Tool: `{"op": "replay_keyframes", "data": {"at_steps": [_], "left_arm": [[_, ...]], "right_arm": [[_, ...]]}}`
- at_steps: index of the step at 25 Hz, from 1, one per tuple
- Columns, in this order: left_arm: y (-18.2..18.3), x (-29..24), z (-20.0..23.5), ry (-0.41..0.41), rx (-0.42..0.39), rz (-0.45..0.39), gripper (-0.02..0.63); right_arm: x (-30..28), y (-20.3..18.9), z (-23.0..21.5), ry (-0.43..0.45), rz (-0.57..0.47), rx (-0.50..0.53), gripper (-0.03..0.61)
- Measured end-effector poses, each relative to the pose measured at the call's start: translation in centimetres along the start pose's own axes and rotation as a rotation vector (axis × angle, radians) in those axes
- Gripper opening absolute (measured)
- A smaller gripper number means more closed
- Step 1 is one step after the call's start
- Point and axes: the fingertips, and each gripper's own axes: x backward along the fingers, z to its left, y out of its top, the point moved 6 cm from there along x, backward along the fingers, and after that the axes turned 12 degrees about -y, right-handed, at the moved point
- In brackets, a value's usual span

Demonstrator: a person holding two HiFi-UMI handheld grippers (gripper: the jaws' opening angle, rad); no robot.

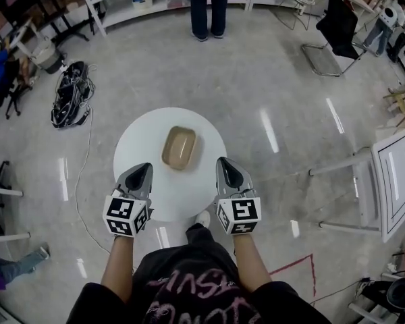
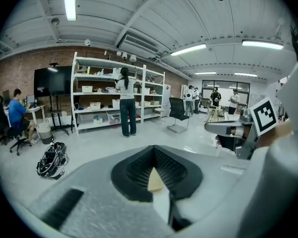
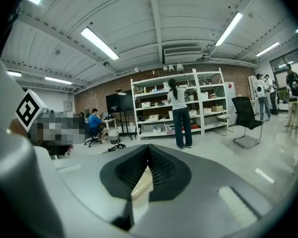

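We held the left gripper (image 1: 140,173) and the right gripper (image 1: 229,172) over the near edge of the round white table (image 1: 138,144), each with its jaws pressed together on nothing. The tan oval dish (image 1: 179,147) lay at the table's middle, and a person (image 1: 208,9) stood well beyond the table.

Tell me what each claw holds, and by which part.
Nothing. The left claw and right claw are both shut and empty, apart from the tan dish on the white table.
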Motion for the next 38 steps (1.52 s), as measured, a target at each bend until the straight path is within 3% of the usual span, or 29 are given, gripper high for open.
{"op": "replay_keyframes", "data": {"at_steps": [16, 38], "left_arm": [[1.2, -1.7, -0.6, 0.040, -0.015, 0.012, -0.003], [0.0, -3.8, 2.9, -0.024, 0.027, 0.028, -0.003]], "right_arm": [[-1.8, -0.1, -1.7, 0.052, 0.012, -0.034, 0.010], [-4.0, -1.5, 0.2, 0.003, 0.059, -0.025, 0.009]]}}
